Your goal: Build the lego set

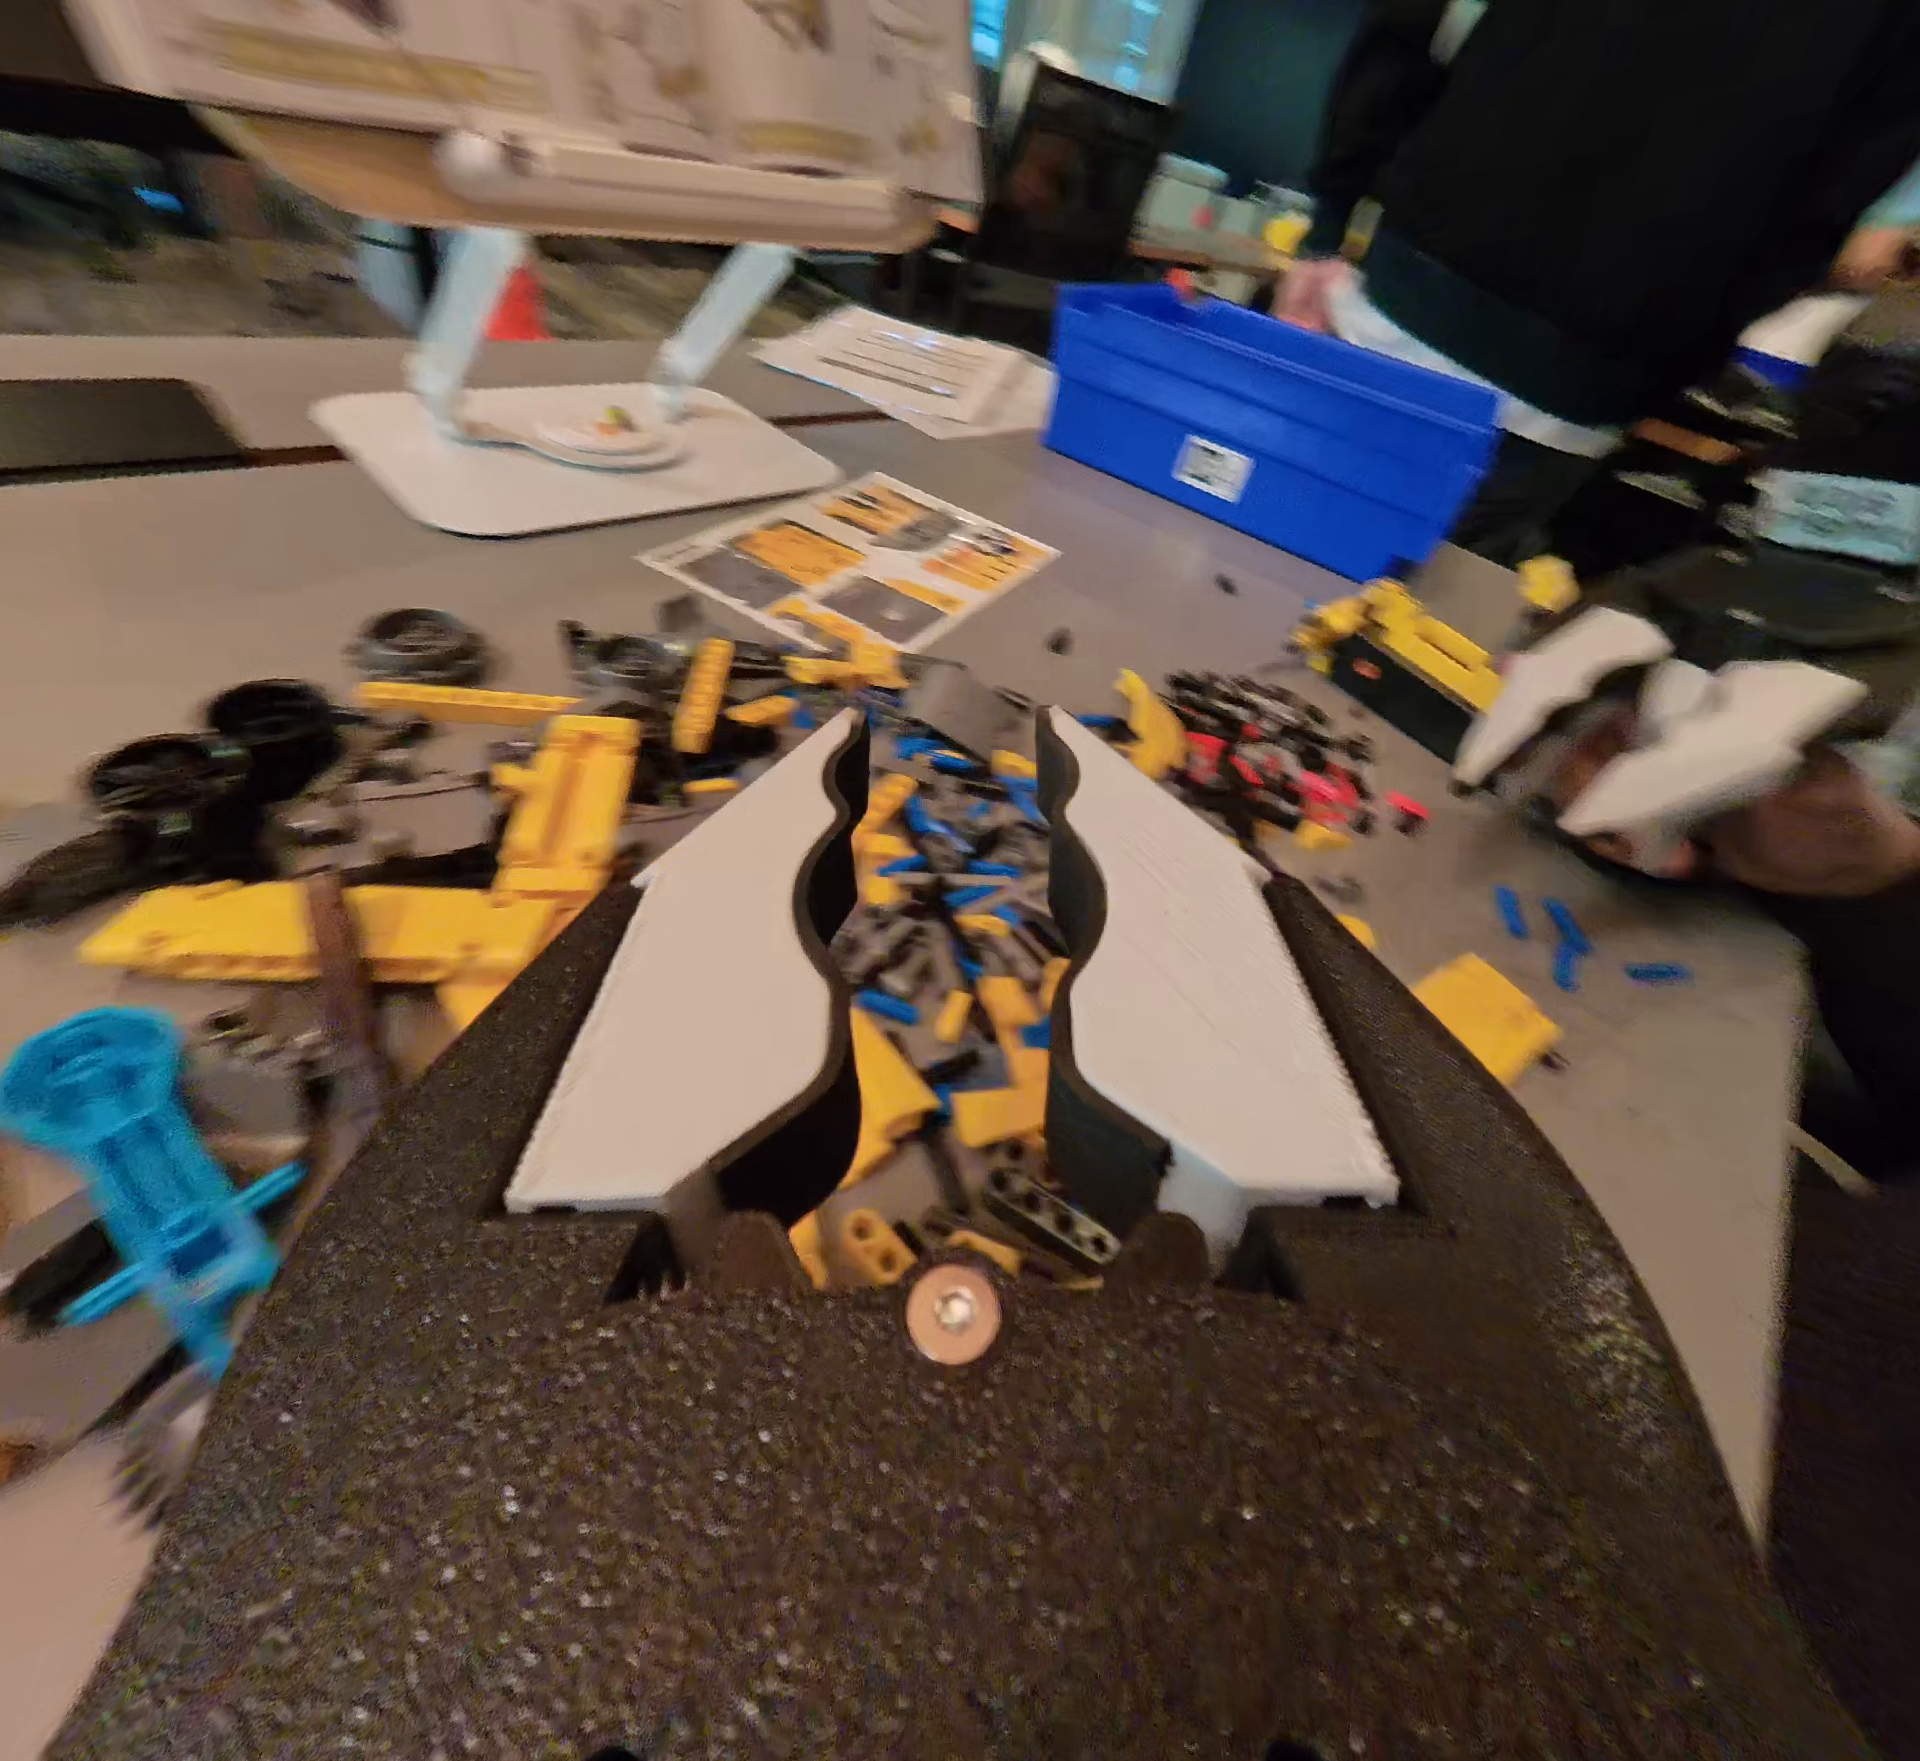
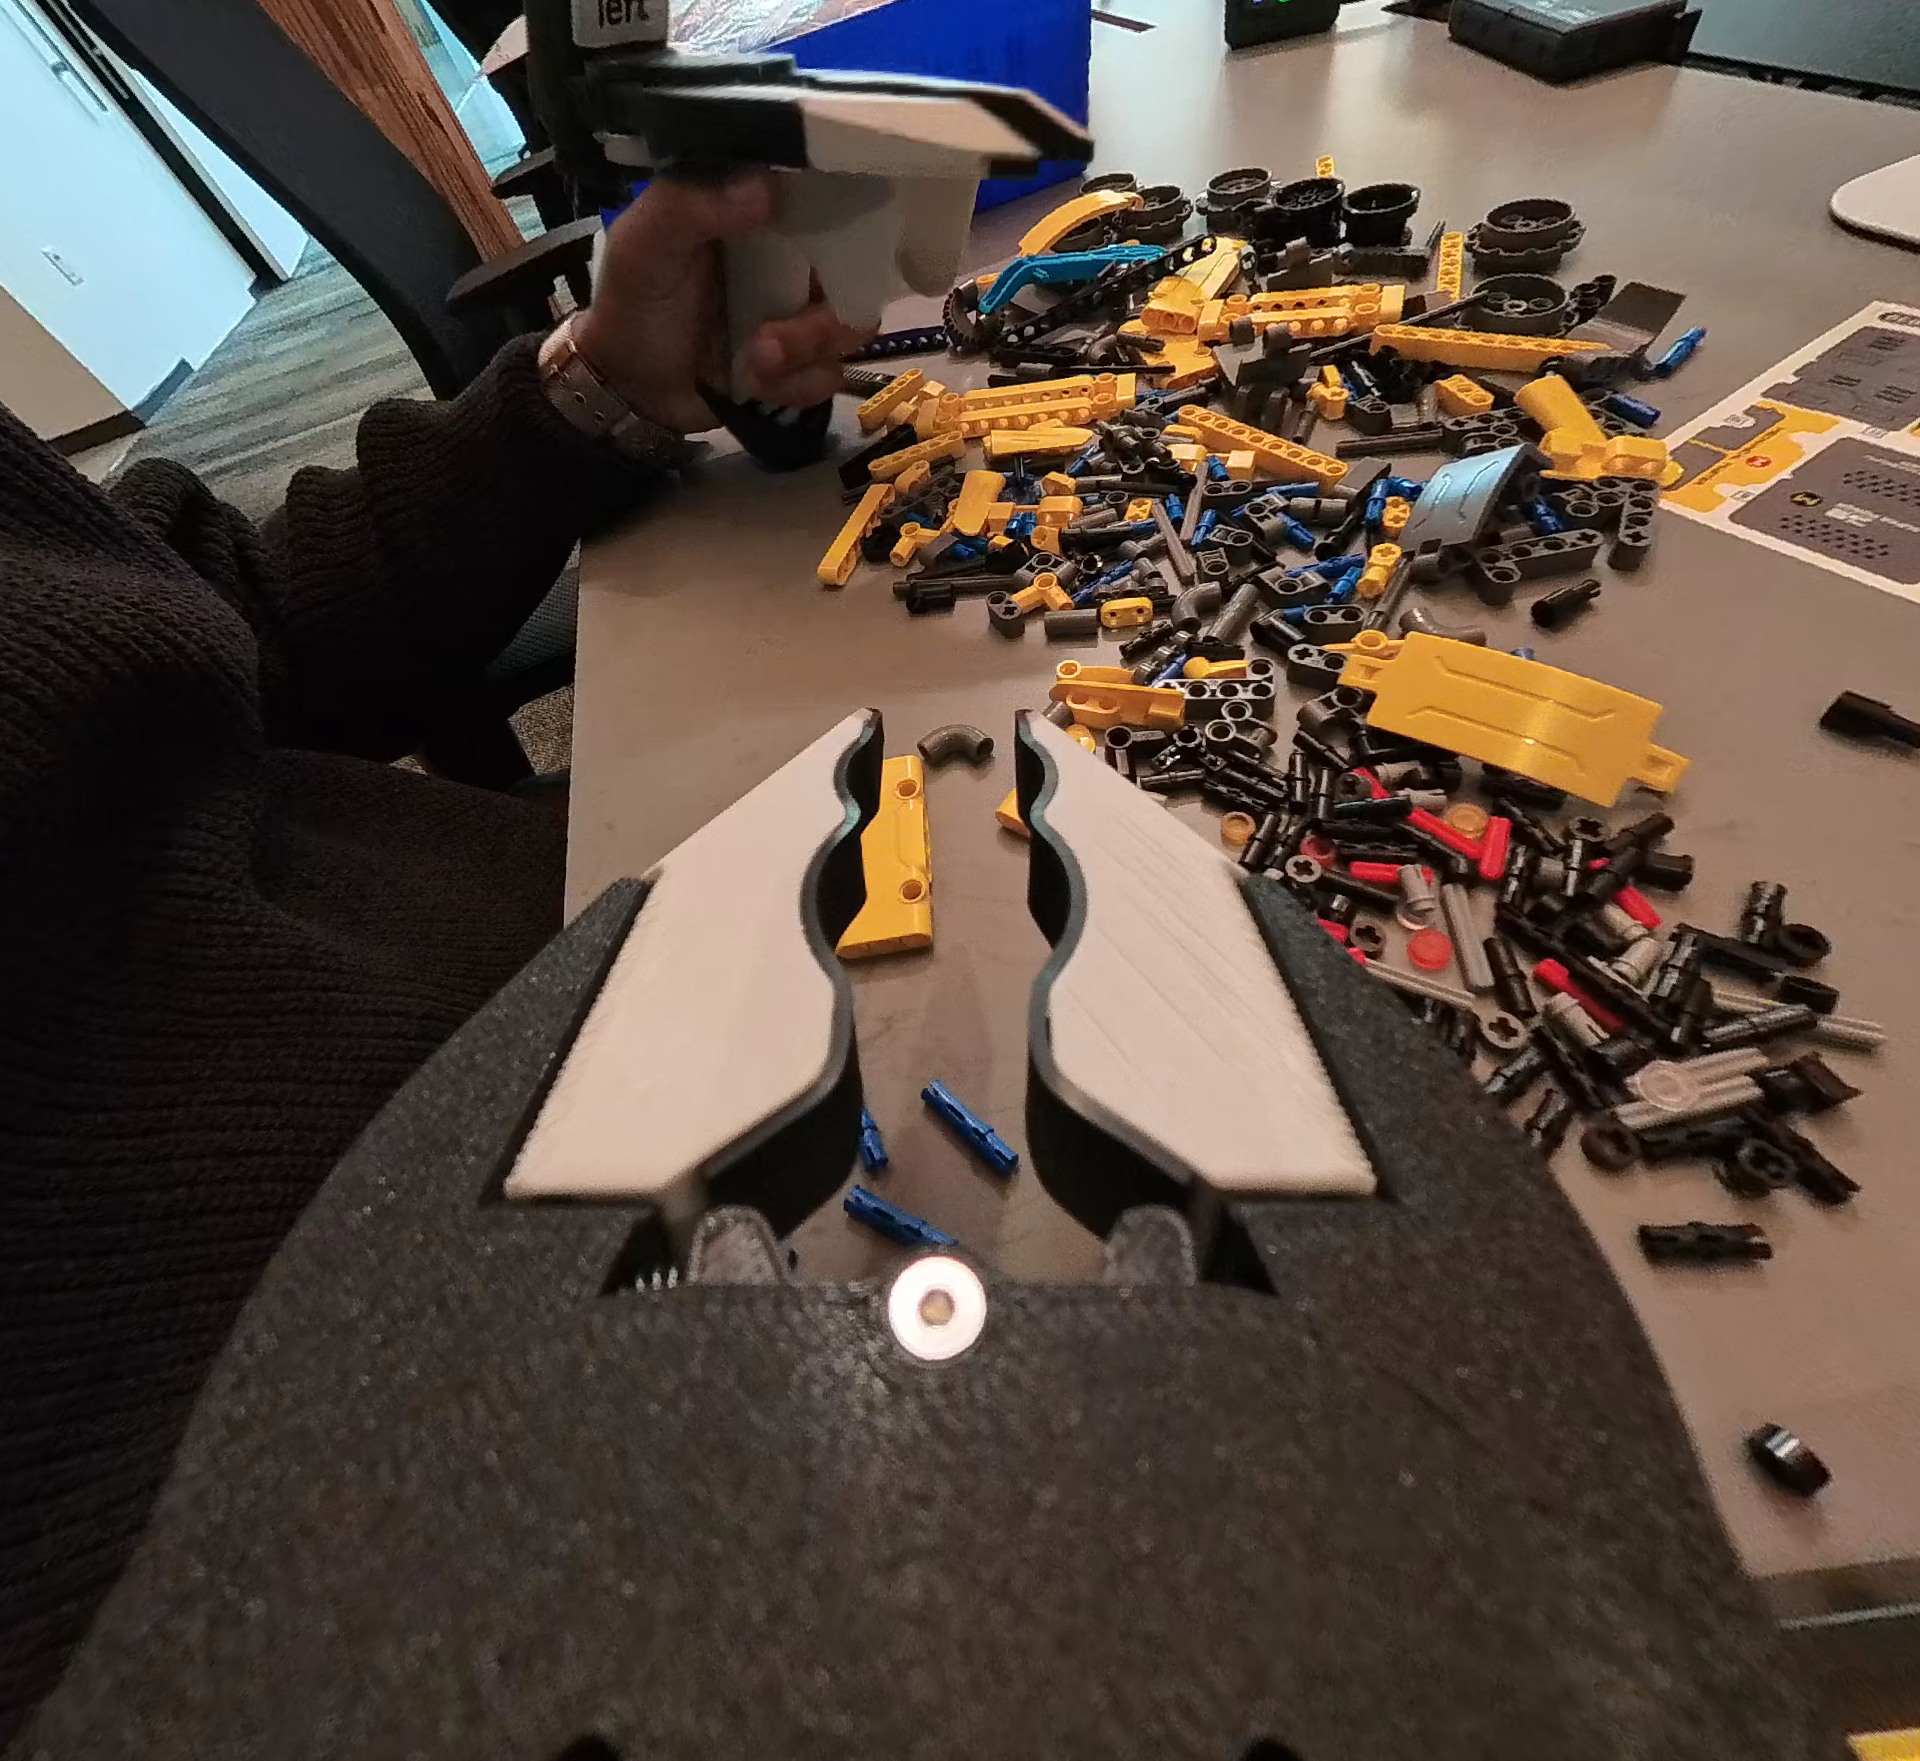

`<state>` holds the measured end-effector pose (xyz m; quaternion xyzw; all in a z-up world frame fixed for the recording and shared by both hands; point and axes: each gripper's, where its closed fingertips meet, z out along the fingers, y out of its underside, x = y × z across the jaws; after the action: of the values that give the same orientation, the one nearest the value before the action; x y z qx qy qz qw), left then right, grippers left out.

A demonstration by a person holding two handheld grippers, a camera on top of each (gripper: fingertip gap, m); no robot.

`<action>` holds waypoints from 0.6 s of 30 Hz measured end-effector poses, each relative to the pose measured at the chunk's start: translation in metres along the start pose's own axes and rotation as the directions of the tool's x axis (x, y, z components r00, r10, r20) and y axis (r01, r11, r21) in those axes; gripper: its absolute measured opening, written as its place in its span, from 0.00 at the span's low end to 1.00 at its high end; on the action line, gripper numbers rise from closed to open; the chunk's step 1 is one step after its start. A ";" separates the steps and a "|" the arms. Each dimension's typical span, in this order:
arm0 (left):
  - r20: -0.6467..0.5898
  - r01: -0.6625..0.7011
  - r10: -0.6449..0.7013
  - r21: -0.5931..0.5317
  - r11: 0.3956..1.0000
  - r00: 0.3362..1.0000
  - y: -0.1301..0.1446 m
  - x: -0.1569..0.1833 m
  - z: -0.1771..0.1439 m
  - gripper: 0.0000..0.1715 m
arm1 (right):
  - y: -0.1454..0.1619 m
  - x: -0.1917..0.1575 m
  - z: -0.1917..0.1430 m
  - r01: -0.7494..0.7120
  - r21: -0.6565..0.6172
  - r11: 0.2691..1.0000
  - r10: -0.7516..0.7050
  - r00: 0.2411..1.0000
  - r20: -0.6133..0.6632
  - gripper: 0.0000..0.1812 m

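Hovering w/ left gripper (image 1: 951, 745) spread, gripping nothing, over brick pile (image 1: 935, 890) on table (image 1: 208, 568). Holding right gripper (image 2: 948, 735) agape too, empty, yellow beam (image 2: 891, 864) lying btwn its fingers, pile (image 2: 1299, 516) just beyond.

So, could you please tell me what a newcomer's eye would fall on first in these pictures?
A sprawl of yellow, black and blue building pieces covers the middle of the grey table. The right gripper hangs open over a yellow beam near the table's edge, while the left gripper, also open, hovers above the pile. A blue bin sits behind the pieces, beside a booklet on a white stand.
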<state>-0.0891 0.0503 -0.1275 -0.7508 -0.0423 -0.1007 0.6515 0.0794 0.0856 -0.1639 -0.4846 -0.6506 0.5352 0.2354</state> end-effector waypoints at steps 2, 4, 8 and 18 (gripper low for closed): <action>-0.117 -0.031 0.029 -0.017 0.999 0.993 0.003 0.025 0.001 0.18 | 0.000 0.000 0.000 -0.002 0.000 1.000 0.002 1.000 0.000 0.14; -0.164 -0.063 0.063 0.006 0.998 0.984 -0.001 0.050 0.003 0.19 | 0.000 0.001 0.000 -0.005 0.000 1.000 0.005 1.000 0.000 0.14; -0.316 -0.090 0.088 0.007 0.996 0.945 -0.009 0.119 0.010 0.19 | 0.000 0.001 0.000 -0.012 0.004 1.000 0.012 1.000 0.002 0.14; -0.339 -0.223 0.142 -0.216 0.950 0.930 0.046 0.155 0.043 0.36 | 0.000 0.000 -0.001 -0.005 0.003 1.000 0.005 1.000 0.003 0.14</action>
<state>0.0750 0.0756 -0.1455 -0.8014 0.1474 -0.1640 0.5560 0.0795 0.0862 -0.1634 -0.4852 -0.6488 0.5376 0.2340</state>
